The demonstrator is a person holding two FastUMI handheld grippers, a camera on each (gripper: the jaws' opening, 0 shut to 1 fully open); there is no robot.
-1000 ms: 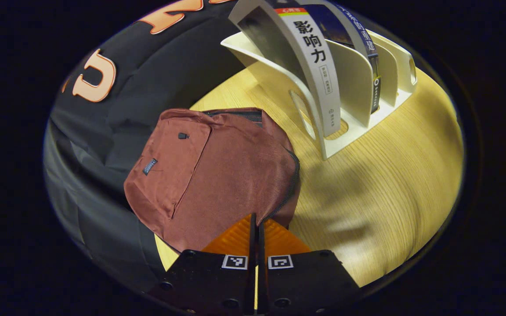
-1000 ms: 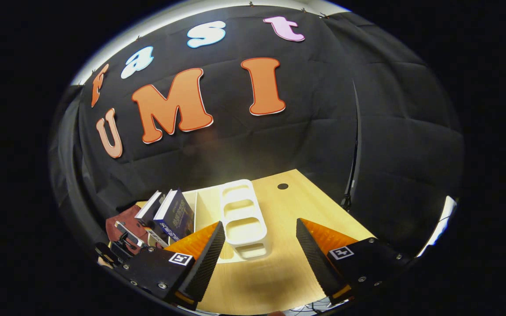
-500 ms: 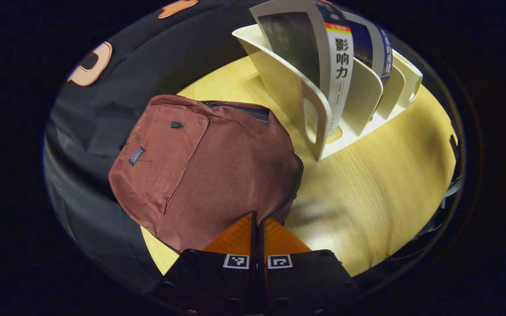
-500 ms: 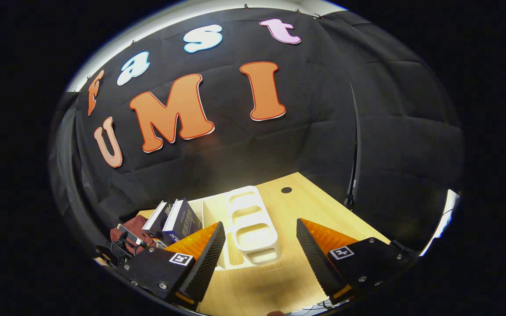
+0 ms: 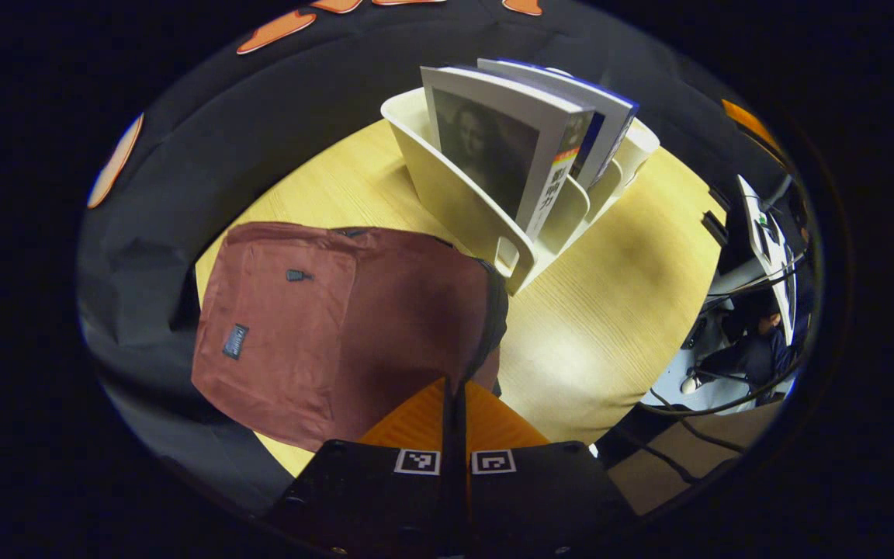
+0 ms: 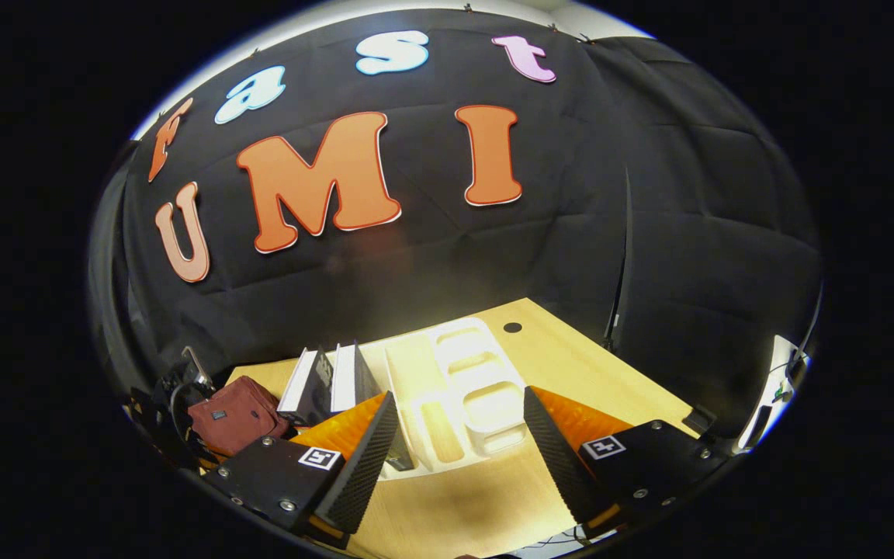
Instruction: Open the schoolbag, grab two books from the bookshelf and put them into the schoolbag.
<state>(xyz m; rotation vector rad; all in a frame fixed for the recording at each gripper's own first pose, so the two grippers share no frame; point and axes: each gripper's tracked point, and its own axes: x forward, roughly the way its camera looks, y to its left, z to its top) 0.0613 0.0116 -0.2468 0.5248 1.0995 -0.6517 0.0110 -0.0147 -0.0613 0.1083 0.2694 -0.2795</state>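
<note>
Fingers of left gripper (image 5: 453,404) pressed together over schoolbag (image 5: 338,326); right gripper (image 6: 455,435) wide

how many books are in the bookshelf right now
2. One book with a portrait cover stands in the white bookshelf slot nearest the schoolbag; the second book stands just behind it, mostly hidden. More may sit unseen.

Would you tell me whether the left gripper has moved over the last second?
Yes. The left gripper, shut, has risen and swung left: the bookshelf and schoolbag now look smaller, with the table edge visible.
</note>
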